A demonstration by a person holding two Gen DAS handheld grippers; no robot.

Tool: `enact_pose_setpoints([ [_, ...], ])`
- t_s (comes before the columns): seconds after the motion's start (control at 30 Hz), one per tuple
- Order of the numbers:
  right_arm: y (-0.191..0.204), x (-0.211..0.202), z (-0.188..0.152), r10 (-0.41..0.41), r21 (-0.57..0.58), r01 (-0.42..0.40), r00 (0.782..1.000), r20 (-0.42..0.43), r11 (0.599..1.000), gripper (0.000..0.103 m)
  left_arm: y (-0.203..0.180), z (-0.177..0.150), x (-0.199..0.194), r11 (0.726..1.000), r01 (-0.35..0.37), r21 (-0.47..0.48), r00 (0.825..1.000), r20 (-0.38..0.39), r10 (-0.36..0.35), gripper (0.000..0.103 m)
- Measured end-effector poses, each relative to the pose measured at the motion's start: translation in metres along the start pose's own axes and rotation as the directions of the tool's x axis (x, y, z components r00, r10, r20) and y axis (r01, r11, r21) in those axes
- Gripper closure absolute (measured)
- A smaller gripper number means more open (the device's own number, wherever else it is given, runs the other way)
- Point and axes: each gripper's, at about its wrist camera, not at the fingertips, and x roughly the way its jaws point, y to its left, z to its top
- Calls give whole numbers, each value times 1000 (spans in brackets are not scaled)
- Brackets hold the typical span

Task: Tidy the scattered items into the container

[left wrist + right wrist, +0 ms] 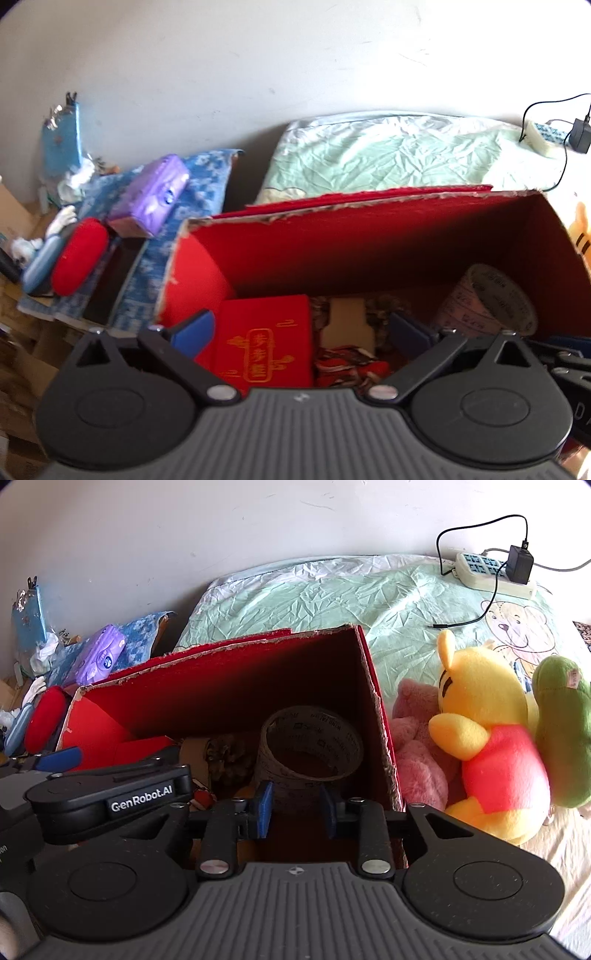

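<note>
1. The red box [369, 236] is sitting on the bed [332, 590] with its top open, and both grippers are hovering over it.
2. Inside it, a red case with gold writing [266, 350], a roll of tape [310, 746] and some patterned cloth [347, 365] are already lying on the bottom, so part of the tidying looks done.
3. The left gripper [303, 332] is hanging above the red case with its fingers spread wide and nothing between them.
4. The right gripper [297, 808] is hovering just in front of the roll of tape with its fingers partly apart and empty; they are not touching the roll.
5. Outside the box, a yellow bear toy [491, 738], a pink plush toy [417, 746] and a green plush toy [561, 731] are lying on the bed just beside the box's right wall.
6. Judging by this, the plush toys are still waiting to go in, so the task seems roughly midway.
</note>
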Motion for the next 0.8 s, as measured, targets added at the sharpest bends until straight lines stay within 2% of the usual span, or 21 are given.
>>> enact_pose_setpoints([
  [0.37,8,-15,-9,-13,-5,14,998,57,1000,61,19,-4,-32,998,3,-66,999,53,1,1],
  [0.7,14,-27,-14,-16,-9,17,996,91,1000,60,28,-12,-64,996,6,-94,995,104,4,1],
  [0.8,17,-33,-16,-19,-16,21,994,111,1000,54,32,-13,-71,994,3,-114,992,126,12,1],
])
